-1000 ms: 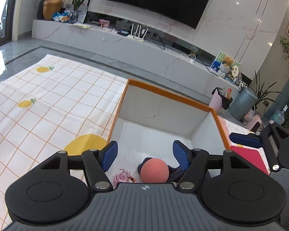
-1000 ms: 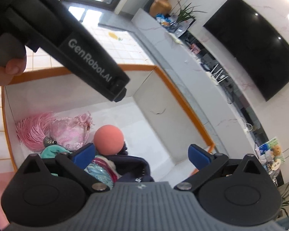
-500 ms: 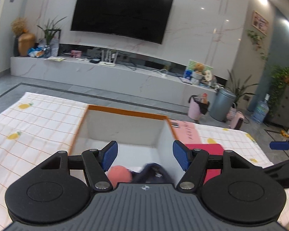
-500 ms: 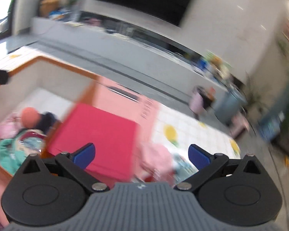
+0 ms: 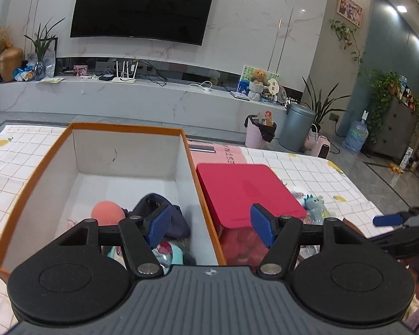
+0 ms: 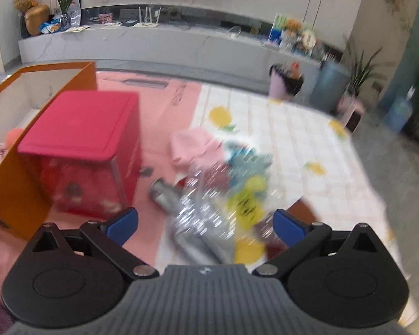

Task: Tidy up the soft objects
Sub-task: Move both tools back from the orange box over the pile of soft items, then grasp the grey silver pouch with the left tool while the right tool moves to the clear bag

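An orange-edged white box holds a salmon ball, a dark blue pouch and teal soft things. My left gripper hangs open above the box's right wall, nothing between its fingers. My right gripper is open over a blurred heap on the mat: a pink cloth, a teal plush, yellow pieces and crinkly clear wrap. In the left wrist view the teal plush lies right of the red-lidded bin, and one right fingertip shows at far right.
The red-lidded clear bin stands against the orange box. A checked lemon-print mat and a pink mat cover the floor. A long marble TV bench, a pink bin and a grey bin stand behind.
Both grippers swung right, away from the box's inside. The right one rolled upright and now looks down at the heap beside the red bin. The left one now straddles the box's right wall.
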